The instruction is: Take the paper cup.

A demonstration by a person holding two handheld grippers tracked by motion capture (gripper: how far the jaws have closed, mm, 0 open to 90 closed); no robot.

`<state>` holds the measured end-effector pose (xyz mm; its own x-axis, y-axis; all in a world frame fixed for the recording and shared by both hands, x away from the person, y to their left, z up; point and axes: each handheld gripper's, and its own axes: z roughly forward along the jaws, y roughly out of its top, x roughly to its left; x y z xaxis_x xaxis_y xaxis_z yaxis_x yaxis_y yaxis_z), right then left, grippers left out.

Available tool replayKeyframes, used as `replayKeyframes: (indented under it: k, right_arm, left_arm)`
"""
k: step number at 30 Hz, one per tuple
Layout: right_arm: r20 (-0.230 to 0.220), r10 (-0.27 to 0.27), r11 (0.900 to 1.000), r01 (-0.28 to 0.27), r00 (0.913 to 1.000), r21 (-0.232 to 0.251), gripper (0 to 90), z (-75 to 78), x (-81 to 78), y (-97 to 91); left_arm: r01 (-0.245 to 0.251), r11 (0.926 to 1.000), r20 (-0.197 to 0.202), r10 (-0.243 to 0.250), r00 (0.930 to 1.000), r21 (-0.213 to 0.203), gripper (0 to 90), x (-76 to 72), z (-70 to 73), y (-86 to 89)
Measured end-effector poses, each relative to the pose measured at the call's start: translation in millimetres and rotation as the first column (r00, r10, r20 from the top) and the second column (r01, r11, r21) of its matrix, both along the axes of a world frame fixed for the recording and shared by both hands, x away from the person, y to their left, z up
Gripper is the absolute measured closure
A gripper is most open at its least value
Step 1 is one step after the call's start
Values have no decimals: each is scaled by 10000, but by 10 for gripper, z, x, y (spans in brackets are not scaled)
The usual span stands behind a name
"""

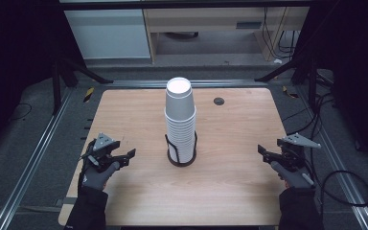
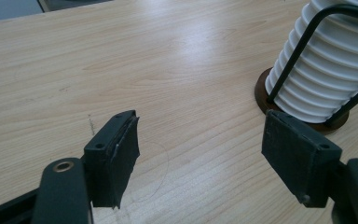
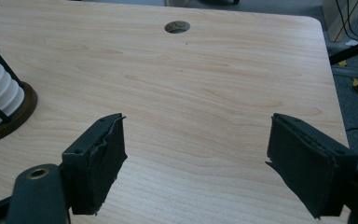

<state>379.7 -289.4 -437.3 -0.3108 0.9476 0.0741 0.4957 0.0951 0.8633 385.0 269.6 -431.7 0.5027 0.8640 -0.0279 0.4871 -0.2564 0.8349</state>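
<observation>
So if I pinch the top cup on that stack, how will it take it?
Probably light and thin-walled: the top cup looks like a disposable one, so a hard pinch may dent it. The stack of cups is nested tightly, so neighbours could lift with it. The stack rises well above the wire holder, so a sideways pull might lean it.

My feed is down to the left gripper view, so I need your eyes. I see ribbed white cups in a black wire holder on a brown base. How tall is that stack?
Observer: The stack of white paper cups rises well above the black wire holder; the top cup sits upside down, base up.
Operator: Where is the other claw?
Observer: The right claw hovers near the table's right edge, jaws open, apart from the stack.
Operator: Anything else on the table?
Observer: A round dark cable hole lies in the light wooden tabletop, beyond the stack and to its right.
</observation>
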Motion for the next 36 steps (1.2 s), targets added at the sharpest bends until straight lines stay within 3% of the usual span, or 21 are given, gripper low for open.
replayKeyframes:
  k: [11, 23, 32, 35, 36]
  right_arm:
    - [122, 411, 9992, -411, 9991, -29, 190, 88, 24, 144]
    - [406, 896, 9960, -897, 9952, 8, 189, 207, 13, 287]
    - [929, 1160, 9932, -1166, 9889, 12, 181, 471, -13, 377]
    - [1255, 1519, 9883, -1522, 9804, -69, 178, 659, 13, 488]
    - [1255, 1519, 9883, -1522, 9804, -69, 178, 659, 13, 488]
  left_arm:
    - [106, 9996, 115, -103, 9999, -267, 262, -41, 16, 24]
    - [214, 9997, 30, -213, 9998, -133, 262, -26, 7, -3]
    - [-7, 9997, 105, 10, 9999, -231, 260, -54, 64, 97]
    - [-77, 9999, 127, 79, 9999, -149, 258, -70, 73, 105]
    - [-77, 9999, 127, 79, 9999, -149, 257, -70, 73, 105]
